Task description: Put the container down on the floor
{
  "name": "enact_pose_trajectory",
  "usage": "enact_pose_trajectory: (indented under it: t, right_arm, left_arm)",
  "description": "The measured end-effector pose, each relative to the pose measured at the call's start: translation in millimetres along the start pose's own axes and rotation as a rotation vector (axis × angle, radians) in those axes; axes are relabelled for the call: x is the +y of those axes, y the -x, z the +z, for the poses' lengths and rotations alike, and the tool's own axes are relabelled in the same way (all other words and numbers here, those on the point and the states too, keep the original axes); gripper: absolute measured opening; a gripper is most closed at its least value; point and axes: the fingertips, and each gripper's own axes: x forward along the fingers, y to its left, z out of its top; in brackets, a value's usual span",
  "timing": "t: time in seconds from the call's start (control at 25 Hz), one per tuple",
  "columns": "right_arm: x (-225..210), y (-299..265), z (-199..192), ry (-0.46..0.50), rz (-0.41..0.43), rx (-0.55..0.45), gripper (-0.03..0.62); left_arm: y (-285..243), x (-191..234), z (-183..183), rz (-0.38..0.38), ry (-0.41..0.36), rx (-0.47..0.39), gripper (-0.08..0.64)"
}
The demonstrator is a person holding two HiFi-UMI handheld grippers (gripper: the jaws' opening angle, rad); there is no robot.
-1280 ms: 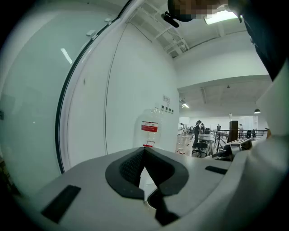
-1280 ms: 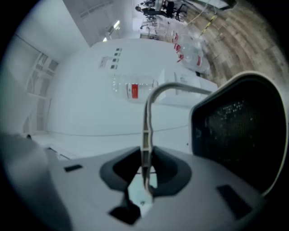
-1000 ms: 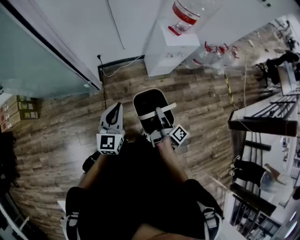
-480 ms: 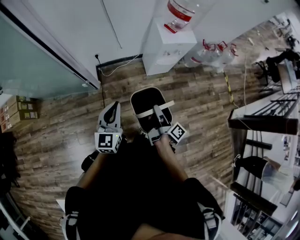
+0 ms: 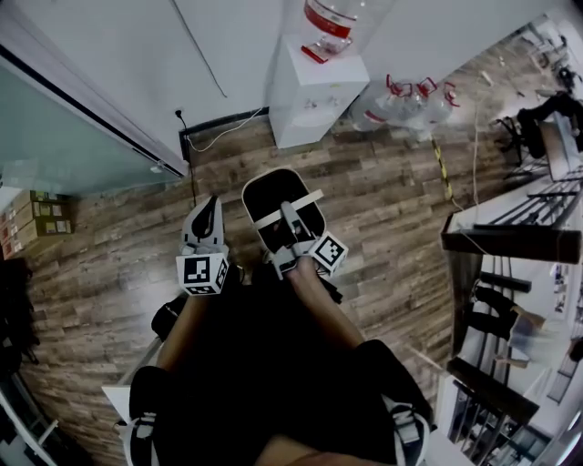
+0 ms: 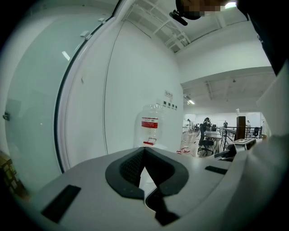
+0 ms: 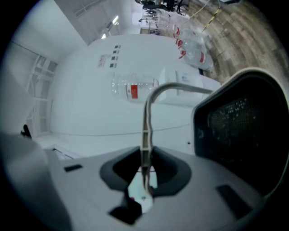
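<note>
1. Head view: we look steeply down on a wood-plank floor [image 5: 383, 209] that fills most of the frame. A white wall [image 5: 137, 55] and a glass partition [image 5: 55, 146] lie along the top and left.
2. A white water dispenser [image 5: 314, 91] stands against the wall with a clear bottle [image 5: 330, 23] upside down on top. Empty bottles [image 5: 405, 100] lie on the floor just to its right.
3. The container [image 5: 269, 196], a black bin with a pale rim, sits in the middle of the frame over the planks, in front of the dispenser and well apart from it. We cannot tell whether its base touches the floor.
4. In the right gripper view the container [image 7: 239, 131] fills the right side, its dark meshed inside turned towards the camera.
5. The right gripper [image 5: 287, 217] reaches over the container's mouth. In its own view, we see its jaws [image 7: 144, 173] pressed together on the thin white handle [image 7: 146, 122], which arches up and over to the container's rim.
6. The left gripper [image 5: 212, 205] hovers just to the left of the container, not touching it. Its own view shows its jaws [image 6: 143, 155] closed, with nothing between them and the dispenser's bottle [image 6: 150, 126] beyond.
7. In the head view the handle [image 5: 310, 199] is a pale strip across the container's opening.
</note>
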Motion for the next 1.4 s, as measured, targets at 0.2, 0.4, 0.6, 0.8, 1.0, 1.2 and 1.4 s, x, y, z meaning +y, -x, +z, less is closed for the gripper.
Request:
enact_pose_trajectory:
  t: [0.2,0.4,0.6,0.8,1.0,1.2,1.4]
  right_arm:
    - [-10,-2,16,-0.010,-0.004,0.028,0.095]
    - [-8,-14,29,-0.016,0.023,0.035,0.094]
    - [-14,-35,32,-0.005,0.022,0.029,0.094]
    - [-23,-58,35,-0.016,0.006,0.023,0.094]
    - [-28,-93,41,-0.027,-0.003,0.008,0.094]
    - [-33,-134,50,-0.026,-0.015,-0.015,0.094]
    - [-39,-185,58,-0.011,-0.027,-0.032,0.094]
  left_arm:
    - [-11,-11,-6,0.044,-0.005,0.006,0.031]
    - [-22,-21,-8,0.065,0.003,0.007,0.031]
    - [-32,-13,-15,0.075,0.003,0.029,0.031]
    - [-54,3,-25,0.075,0.024,0.048,0.031]
    - [-90,22,-31,0.056,0.039,0.072,0.031]
    - [-134,48,-34,0.031,0.055,0.091,0.031]
    - [-182,87,-32,0.013,0.059,0.106,0.031]
